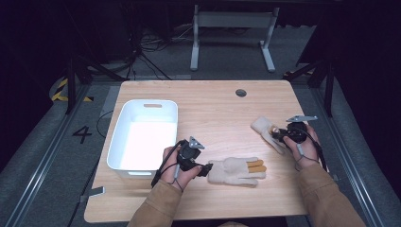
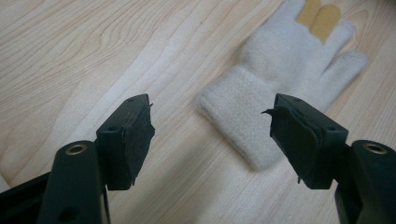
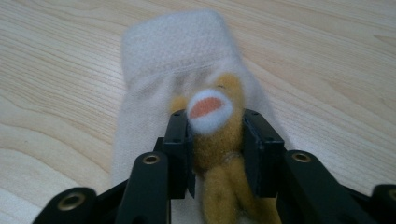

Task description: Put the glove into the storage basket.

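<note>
A cream knitted glove (image 1: 236, 171) with two mustard fingers lies flat near the table's front edge; in the left gripper view this glove (image 2: 280, 60) has its cuff nearest me. My left gripper (image 1: 205, 169) sits at that cuff, and its jaws (image 2: 210, 121) stand wide open just short of the cuff, holding nothing. A second cream glove (image 1: 264, 126) lies at the right. My right gripper (image 1: 280, 135) is shut on it; in the right gripper view the gripper (image 3: 215, 130) pinches a fuzzy mustard finger with a white and orange tip, the cream cuff (image 3: 177, 51) stretching away.
A white plastic bin (image 1: 115, 142) stands on the left half of the wooden table (image 1: 213, 109), close to my left hand. A round cable hole (image 1: 240, 92) sits near the far edge. Beyond the table are a white table frame and cables on the floor.
</note>
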`<state>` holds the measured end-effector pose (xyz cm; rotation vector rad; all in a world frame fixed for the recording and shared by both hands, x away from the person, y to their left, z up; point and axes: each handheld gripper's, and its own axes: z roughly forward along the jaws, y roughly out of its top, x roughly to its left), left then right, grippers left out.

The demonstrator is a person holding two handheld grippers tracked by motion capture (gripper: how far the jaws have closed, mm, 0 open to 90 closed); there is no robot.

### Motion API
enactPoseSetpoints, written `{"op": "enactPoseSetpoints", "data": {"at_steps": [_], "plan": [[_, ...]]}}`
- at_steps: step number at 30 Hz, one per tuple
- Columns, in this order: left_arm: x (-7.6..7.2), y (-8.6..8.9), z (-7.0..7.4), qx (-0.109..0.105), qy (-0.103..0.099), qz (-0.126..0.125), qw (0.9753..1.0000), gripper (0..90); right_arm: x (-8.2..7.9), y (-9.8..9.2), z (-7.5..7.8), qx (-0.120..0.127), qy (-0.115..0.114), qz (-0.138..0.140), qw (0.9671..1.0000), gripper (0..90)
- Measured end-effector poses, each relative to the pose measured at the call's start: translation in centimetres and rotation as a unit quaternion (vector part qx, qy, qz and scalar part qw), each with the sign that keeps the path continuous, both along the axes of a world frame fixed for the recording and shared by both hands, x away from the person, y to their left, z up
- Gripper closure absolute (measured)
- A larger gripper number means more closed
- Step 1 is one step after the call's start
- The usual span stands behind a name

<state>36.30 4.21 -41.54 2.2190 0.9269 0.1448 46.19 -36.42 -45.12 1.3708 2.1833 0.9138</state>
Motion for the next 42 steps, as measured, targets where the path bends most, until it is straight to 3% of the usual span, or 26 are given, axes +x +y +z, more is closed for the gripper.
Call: {"op": "enactPoseSetpoints", "data": {"at_steps": [12,28,42], "plan": [[0.1,0.0,0.1,-0.001,-0.001,-0.002,1.0000,30.4,-0.4,0.0,0.7,0.005,-0.003,0.009,0.9999,70.5],[0.6,-0.6,0.6,-0.004,-0.004,-0.015,0.9999,30.3,-2.3,-0.3,3.3,0.019,-0.041,0.030,0.9985,70.4],[1.3,-1.2,1.1,-0.011,-0.006,-0.025,0.9996,30.3,-4.3,-0.4,5.2,0.034,-0.055,0.067,0.9956,70.3]]}}
